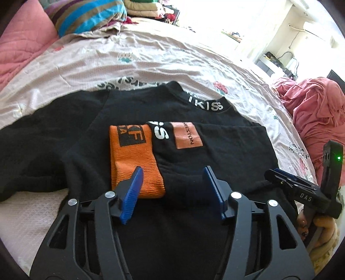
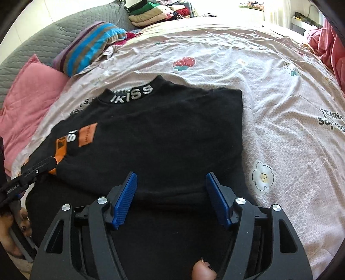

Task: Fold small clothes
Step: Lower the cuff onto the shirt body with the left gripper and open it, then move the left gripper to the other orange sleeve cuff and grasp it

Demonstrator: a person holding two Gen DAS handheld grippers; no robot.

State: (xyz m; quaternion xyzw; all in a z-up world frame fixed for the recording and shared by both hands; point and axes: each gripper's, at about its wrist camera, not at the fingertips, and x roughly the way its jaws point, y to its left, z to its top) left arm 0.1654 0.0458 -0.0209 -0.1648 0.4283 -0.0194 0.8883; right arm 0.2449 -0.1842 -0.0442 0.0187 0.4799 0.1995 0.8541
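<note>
Two open grippers hover over one black top partly folded on a bed.

Nearest, the left gripper (image 1: 172,183) stands with its blue pads about half apart, holding nothing; below it lies the orange cuff (image 1: 133,159) of one sleeve folded across the black top (image 2: 163,133). The right gripper (image 2: 171,189) is likewise parted and empty above the top's near hem. The top lies flat mid-bed, long axis running away from the grippers, its lettered collar (image 2: 131,95) at the far end. Beyond the collar: floral bedsheet (image 2: 215,56), one striped pillow (image 2: 90,47), one pink cushion (image 2: 32,90), then a pile of folded clothes (image 2: 155,13). Nothing blocks the top.
</note>
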